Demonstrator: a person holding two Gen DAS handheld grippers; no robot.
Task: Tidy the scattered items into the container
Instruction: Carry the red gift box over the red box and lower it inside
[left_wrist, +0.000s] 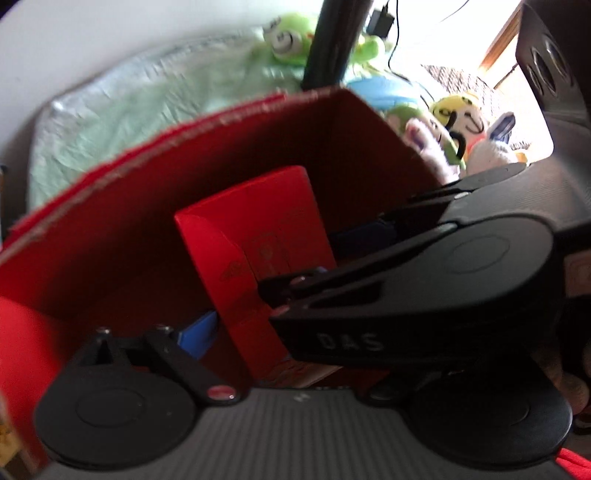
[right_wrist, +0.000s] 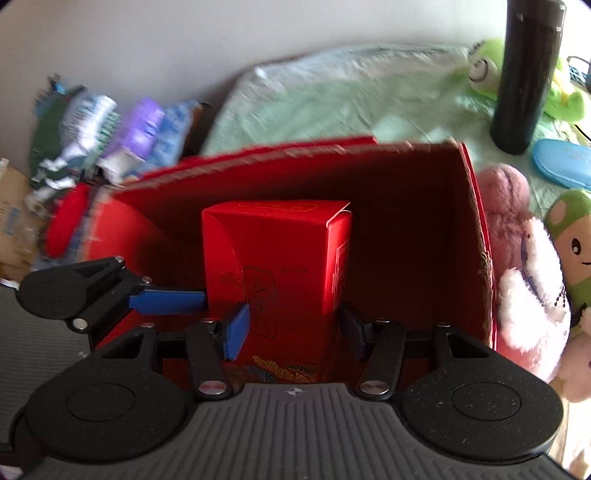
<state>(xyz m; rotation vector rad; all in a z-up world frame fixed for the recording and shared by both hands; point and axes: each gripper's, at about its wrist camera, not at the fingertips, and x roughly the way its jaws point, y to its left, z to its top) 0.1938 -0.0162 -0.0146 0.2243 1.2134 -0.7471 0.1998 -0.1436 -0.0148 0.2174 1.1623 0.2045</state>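
A tall red gift box (right_wrist: 280, 266) stands upright inside the large red cardboard container (right_wrist: 406, 173). My right gripper (right_wrist: 291, 328) is shut on the gift box, blue pads against its two sides low down. My left gripper comes in from the left; its blue pad (right_wrist: 166, 301) touches the box's left side. In the left wrist view the gift box (left_wrist: 258, 258) sits between my left gripper's fingers (left_wrist: 195, 334), while the right gripper's black body (left_wrist: 406, 295) covers the right finger. The container wall (left_wrist: 184, 177) curves behind.
Plush toys crowd the container's right side: a pink one (right_wrist: 524, 280) and a green-capped one (right_wrist: 572, 236). A black flask (right_wrist: 524, 74) and a green frog toy (right_wrist: 484, 66) stand on the pale green cloth (right_wrist: 332, 103) behind. Packets (right_wrist: 110, 133) lie at left.
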